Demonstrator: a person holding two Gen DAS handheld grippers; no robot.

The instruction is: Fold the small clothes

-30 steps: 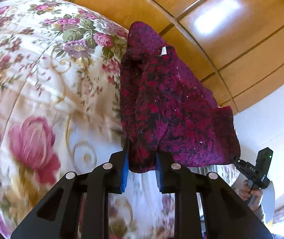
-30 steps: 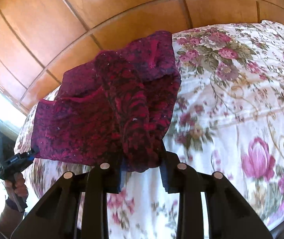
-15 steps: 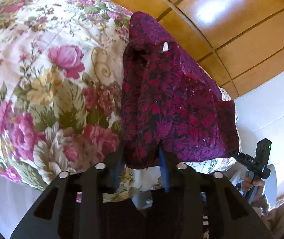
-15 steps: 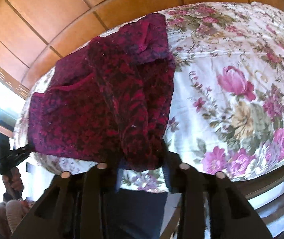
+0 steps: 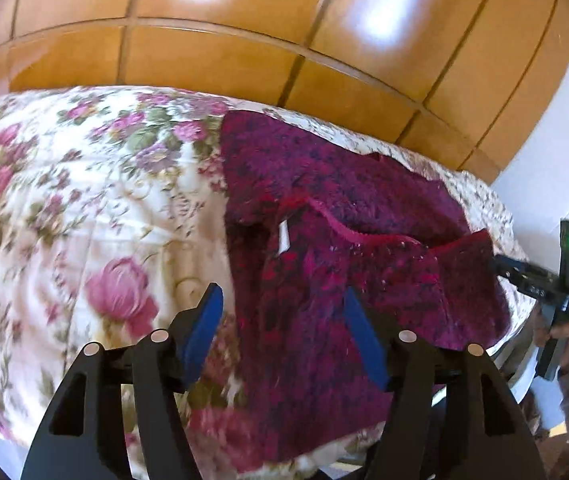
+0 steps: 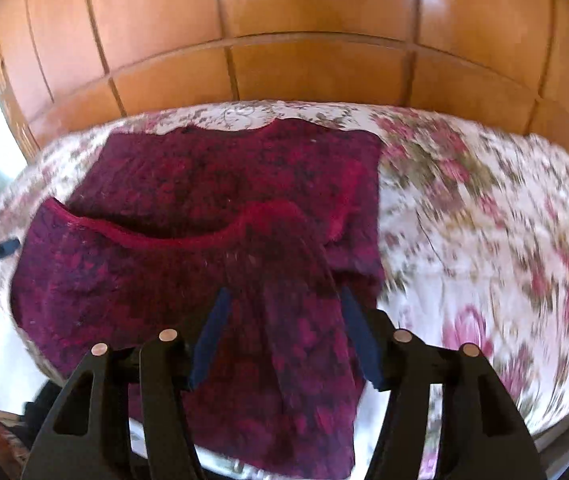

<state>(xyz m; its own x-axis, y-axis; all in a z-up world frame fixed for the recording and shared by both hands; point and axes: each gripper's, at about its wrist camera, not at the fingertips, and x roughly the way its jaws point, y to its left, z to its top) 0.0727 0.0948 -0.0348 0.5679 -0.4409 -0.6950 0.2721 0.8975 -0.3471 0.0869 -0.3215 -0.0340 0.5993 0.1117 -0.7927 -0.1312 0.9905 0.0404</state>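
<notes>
A floral bedspread [image 5: 84, 208] is carrying the crimson sweater [image 6: 212, 208] (partly folded); left gripper [image 5: 280, 320] and right gripper [image 6: 280, 320] are both opening, pads clear of cloth.

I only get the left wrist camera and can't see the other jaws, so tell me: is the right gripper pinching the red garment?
Observer: No. In the right wrist view the right gripper is opening; the red garment lies between its pads, unpressed.
Operator: Does that end sit fully on the bed?
Observer: It seems not. Under that gripper the cloth runs on past the near edge of the bedspread.
</notes>
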